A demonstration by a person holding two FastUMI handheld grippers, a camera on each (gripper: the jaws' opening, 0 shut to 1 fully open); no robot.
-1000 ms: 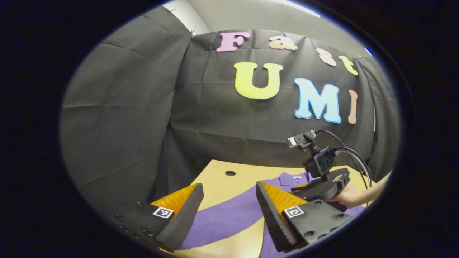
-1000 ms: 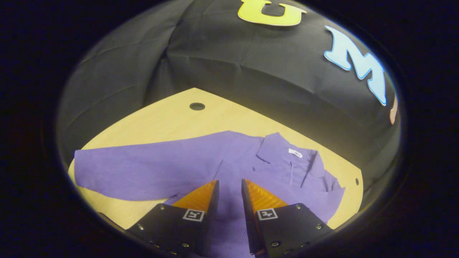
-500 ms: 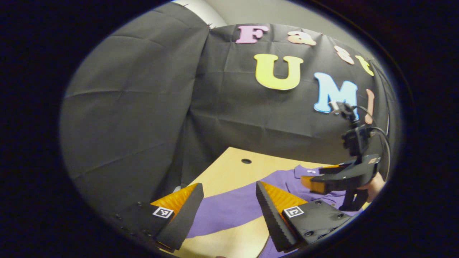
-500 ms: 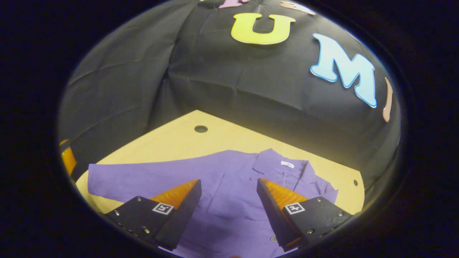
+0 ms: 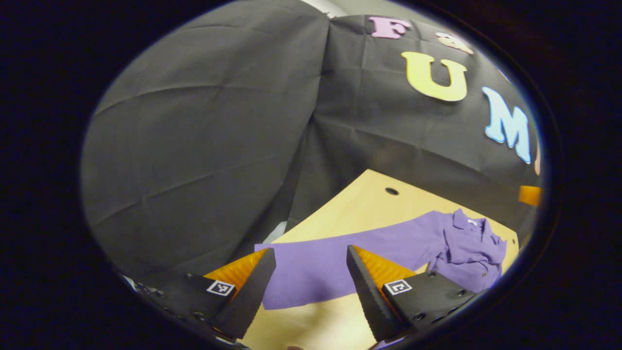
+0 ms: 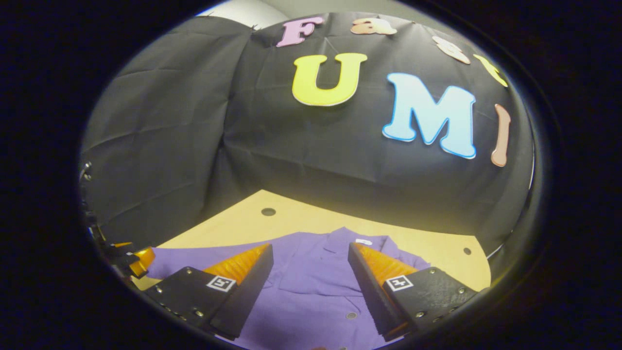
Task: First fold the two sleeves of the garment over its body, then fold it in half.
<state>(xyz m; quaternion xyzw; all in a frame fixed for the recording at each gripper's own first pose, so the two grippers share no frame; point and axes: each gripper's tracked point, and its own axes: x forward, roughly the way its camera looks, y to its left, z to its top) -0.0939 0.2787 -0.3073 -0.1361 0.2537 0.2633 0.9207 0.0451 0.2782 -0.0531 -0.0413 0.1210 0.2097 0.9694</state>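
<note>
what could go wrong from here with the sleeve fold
1. The left gripper is open above the outstretched sleeve, whose cuff lies near the table edge; a shallow pinch may slip off.
2. The right gripper hangs open over the shirt body, not pinning it, so pulling the sleeve may drag the garment.

The garment runs hidden behind the right gripper's jaws.

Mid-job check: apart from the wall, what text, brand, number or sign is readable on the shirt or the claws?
Neck label on the purple shirt: too small to read.
Square markers on the left claw: coded pattern, no words.
Square markers on the right claw: coded pattern, no words.
Readable text: none.
</note>
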